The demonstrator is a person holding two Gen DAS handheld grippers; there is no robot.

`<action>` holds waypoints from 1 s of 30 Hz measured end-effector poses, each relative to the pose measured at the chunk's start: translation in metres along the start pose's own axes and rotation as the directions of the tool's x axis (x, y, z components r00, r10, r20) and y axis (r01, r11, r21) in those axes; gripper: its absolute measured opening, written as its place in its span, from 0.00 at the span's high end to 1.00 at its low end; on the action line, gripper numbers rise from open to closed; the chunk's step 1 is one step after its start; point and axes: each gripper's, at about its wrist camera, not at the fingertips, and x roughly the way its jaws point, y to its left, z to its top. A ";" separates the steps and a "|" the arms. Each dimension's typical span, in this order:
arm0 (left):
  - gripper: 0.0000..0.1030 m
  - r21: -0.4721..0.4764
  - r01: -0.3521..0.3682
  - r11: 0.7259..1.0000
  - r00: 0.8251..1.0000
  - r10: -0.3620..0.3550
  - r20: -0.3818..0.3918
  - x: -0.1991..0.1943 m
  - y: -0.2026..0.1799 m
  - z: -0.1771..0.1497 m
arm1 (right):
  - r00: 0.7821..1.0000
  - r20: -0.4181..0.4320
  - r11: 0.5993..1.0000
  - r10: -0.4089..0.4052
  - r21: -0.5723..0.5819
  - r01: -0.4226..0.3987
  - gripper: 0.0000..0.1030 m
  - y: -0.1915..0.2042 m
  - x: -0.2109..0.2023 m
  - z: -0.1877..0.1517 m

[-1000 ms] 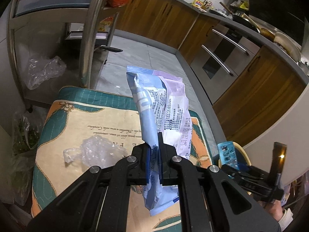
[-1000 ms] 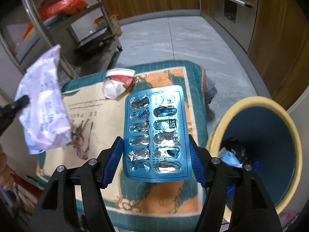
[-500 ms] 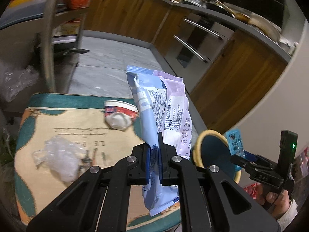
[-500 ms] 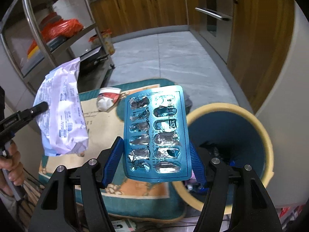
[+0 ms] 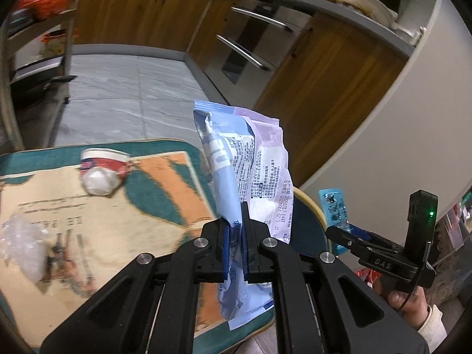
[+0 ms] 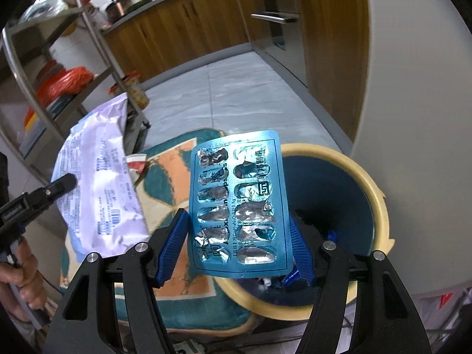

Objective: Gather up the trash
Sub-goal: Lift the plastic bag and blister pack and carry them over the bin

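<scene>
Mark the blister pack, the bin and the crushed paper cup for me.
blister pack (image 6: 240,203): right wrist view, middle of its foil face.
bin (image 6: 376,194): right wrist view, cream rim on the far right side.
crushed paper cup (image 5: 101,171): left wrist view, its white crumpled body.

Our left claw (image 5: 235,246) is matte black plastic — two angular arms with cut-out windows, four round silver screws across the linkage, and blue ribbed pads on the inner faces. Our right claw (image 6: 239,244) matches it, blue pads (image 6: 172,246) flaring outward. From the left view, its black body carries white "DAS" lettering, a green light and a thin black cable — and our right hand (image 5: 408,302) wears a cream cuff.
</scene>
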 end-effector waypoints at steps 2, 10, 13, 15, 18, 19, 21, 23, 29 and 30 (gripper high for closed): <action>0.95 0.019 0.008 1.000 1.000 -0.008 -0.024 0.016 -0.012 -0.001 | 1.000 -0.006 1.000 -0.011 0.016 0.011 0.35 -0.009 0.001 -0.002; 0.95 0.086 0.028 0.996 0.995 -0.019 -0.102 0.071 -0.050 -0.013 | 0.998 -0.039 0.997 -0.051 0.047 0.053 0.35 -0.030 0.008 -0.008; 0.95 0.104 0.024 0.994 0.993 -0.012 -0.120 0.085 -0.058 -0.015 | 0.996 -0.058 0.996 -0.069 0.046 0.072 0.35 -0.034 0.013 -0.010; 0.95 0.110 0.021 0.994 0.990 -0.005 -0.140 0.097 -0.061 -0.016 | 0.994 -0.076 0.996 -0.080 0.039 0.084 0.35 -0.035 0.017 -0.012; 0.95 0.116 0.012 0.993 0.986 0.008 -0.168 0.113 -0.067 -0.021 | 0.988 -0.118 0.995 -0.095 0.022 0.098 0.35 -0.033 0.028 -0.015; 0.95 0.117 0.008 0.993 0.984 0.012 -0.176 0.117 -0.067 -0.023 | 0.987 -0.128 0.995 -0.098 0.017 0.101 0.35 -0.032 0.031 -0.015; 0.94 0.114 0.002 0.993 0.981 0.020 -0.193 0.125 -0.067 -0.028 | 0.982 -0.151 0.994 -0.111 -0.003 0.112 0.35 -0.030 0.037 -0.017; 0.94 0.111 -0.003 0.994 0.976 0.027 -0.215 0.133 -0.067 -0.033 | 0.979 -0.170 0.993 -0.115 -0.018 0.114 0.35 -0.029 0.041 -0.019; 0.91 0.108 -0.025 0.994 0.968 0.051 -0.247 0.148 -0.071 -0.041 | 0.969 -0.212 0.991 -0.129 -0.054 0.120 0.35 -0.022 0.052 -0.021; 0.92 0.112 -0.038 0.993 0.967 0.064 -0.246 0.149 -0.071 -0.041 | 0.967 -0.216 0.991 -0.131 -0.059 0.122 0.35 -0.022 0.053 -0.021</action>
